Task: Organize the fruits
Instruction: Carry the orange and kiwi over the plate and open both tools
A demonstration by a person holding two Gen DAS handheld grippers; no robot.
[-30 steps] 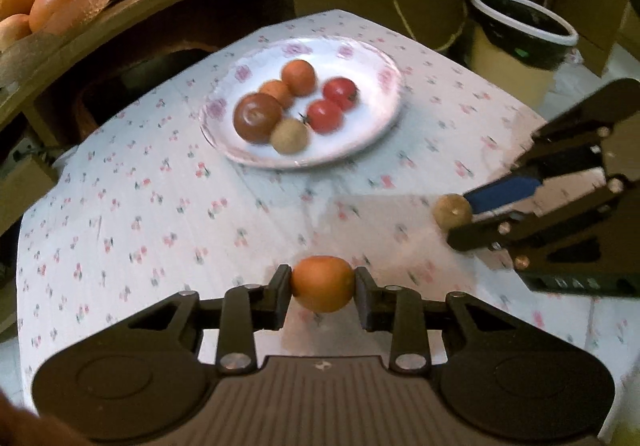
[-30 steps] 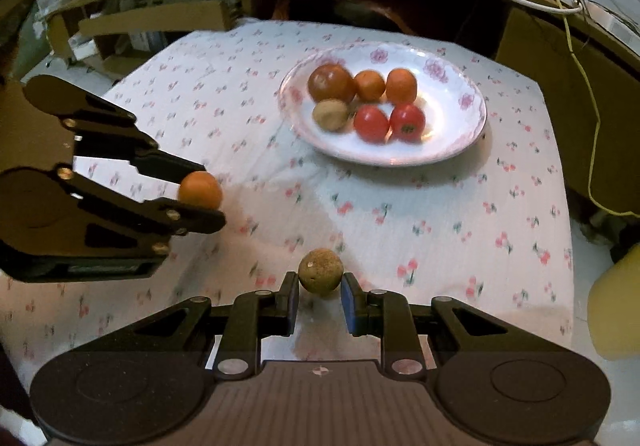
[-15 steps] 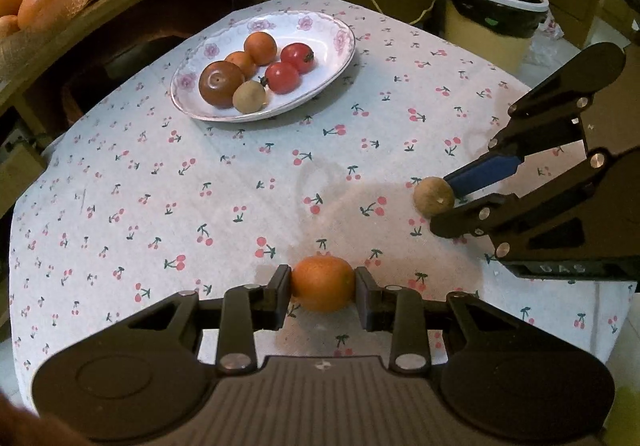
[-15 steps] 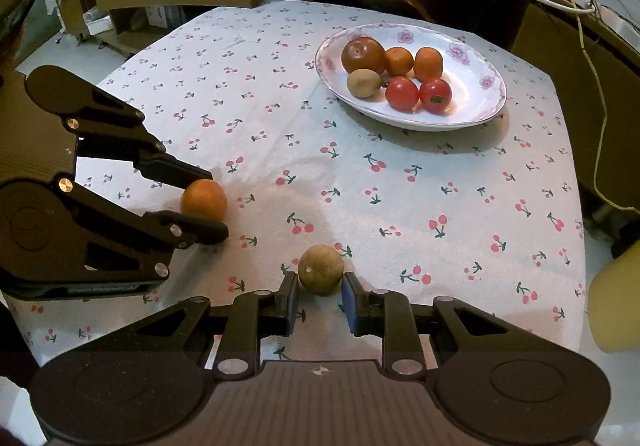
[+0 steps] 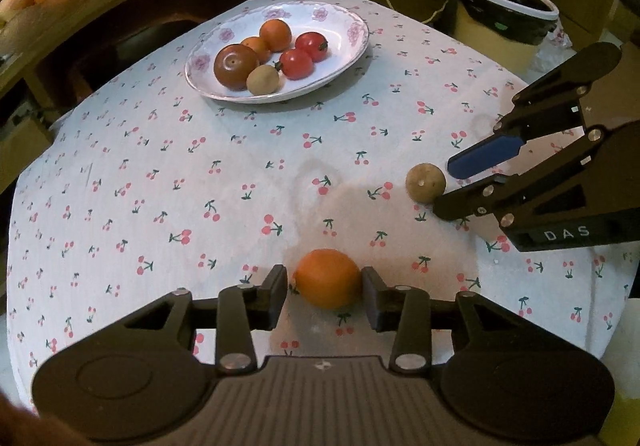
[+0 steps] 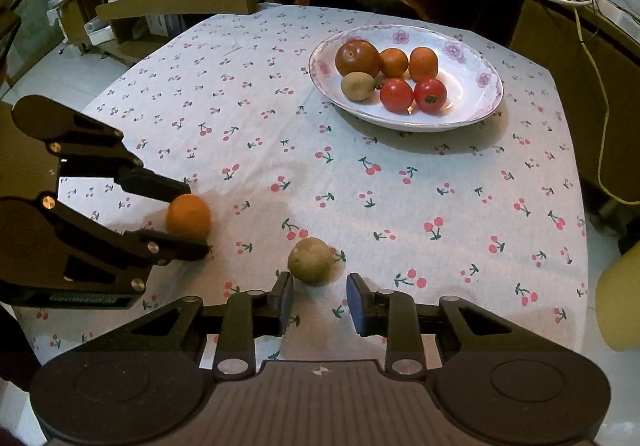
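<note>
Now both tools gape: left (image 5: 325, 296) around a smooth orange (image 5: 327, 278), right (image 6: 319, 302) behind a rough brown fruit (image 6: 311, 260).

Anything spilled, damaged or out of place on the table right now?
Only a faint damp-looking ring stain on the tablecloth near the orange fruit. That fruit and the tan fruit sit loose on the cloth, not on the plate.
</note>
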